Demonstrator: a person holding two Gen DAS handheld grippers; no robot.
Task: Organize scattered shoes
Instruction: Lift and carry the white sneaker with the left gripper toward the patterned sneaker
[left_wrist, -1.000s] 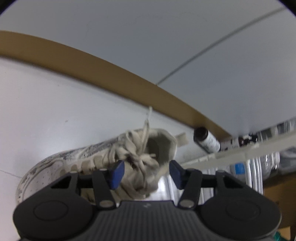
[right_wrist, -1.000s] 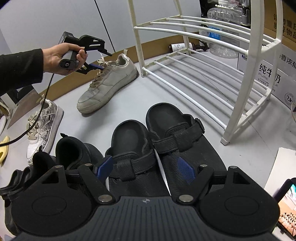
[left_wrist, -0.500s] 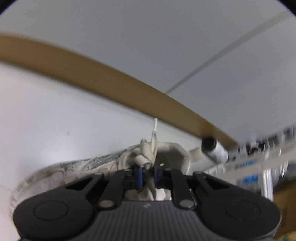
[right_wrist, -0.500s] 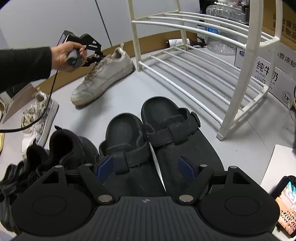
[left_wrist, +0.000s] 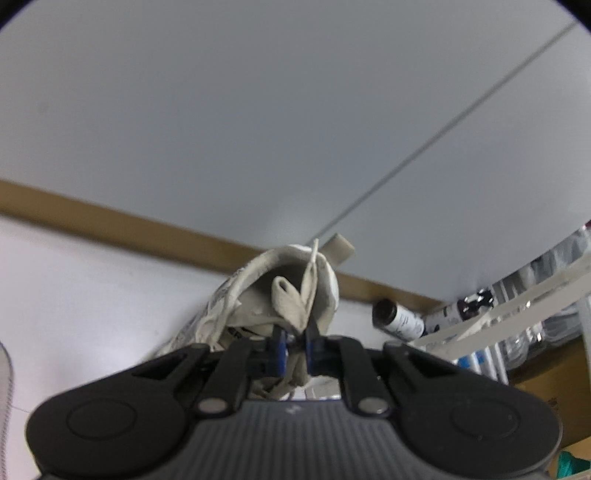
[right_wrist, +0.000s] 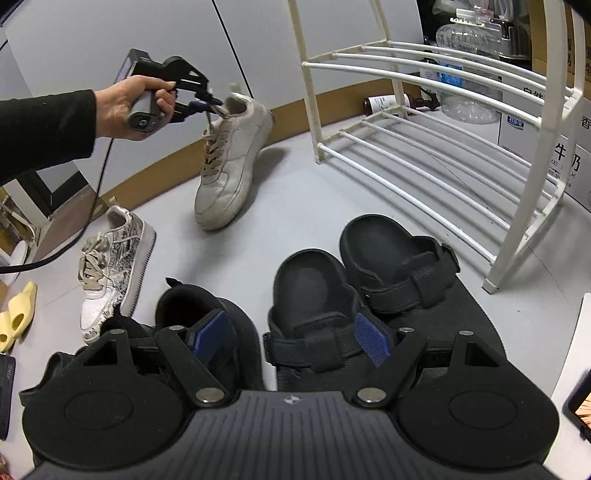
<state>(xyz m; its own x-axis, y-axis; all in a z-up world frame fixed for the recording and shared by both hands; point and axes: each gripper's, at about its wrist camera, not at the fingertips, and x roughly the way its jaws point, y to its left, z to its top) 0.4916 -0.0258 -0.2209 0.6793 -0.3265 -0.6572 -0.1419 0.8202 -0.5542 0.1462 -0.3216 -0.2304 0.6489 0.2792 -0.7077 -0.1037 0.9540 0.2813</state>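
Grey floor, rack (right_wrist: 424, 122) bare: my left tool (right_wrist: 207, 105) pinches the white sneaker (right_wrist: 229, 162) by its laces, right tool (right_wrist: 291, 341) gapes empty, everything else unsorted.

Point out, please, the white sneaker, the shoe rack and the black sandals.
white sneaker (right_wrist: 225, 173), right wrist view, laced upper.
shoe rack (right_wrist: 424, 173), right wrist view, lower shelf bar.
black sandals (right_wrist: 402, 266), right wrist view, right sandal's heel strap.

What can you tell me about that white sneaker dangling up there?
The white sneaker looks like scuffed, worn leather with beige laces and a thick pale sole. It hangs heel up and toe down, the toe at or just above the grey floor. The left gripper pinches its laces and tongue near the collar; nothing else touches it.
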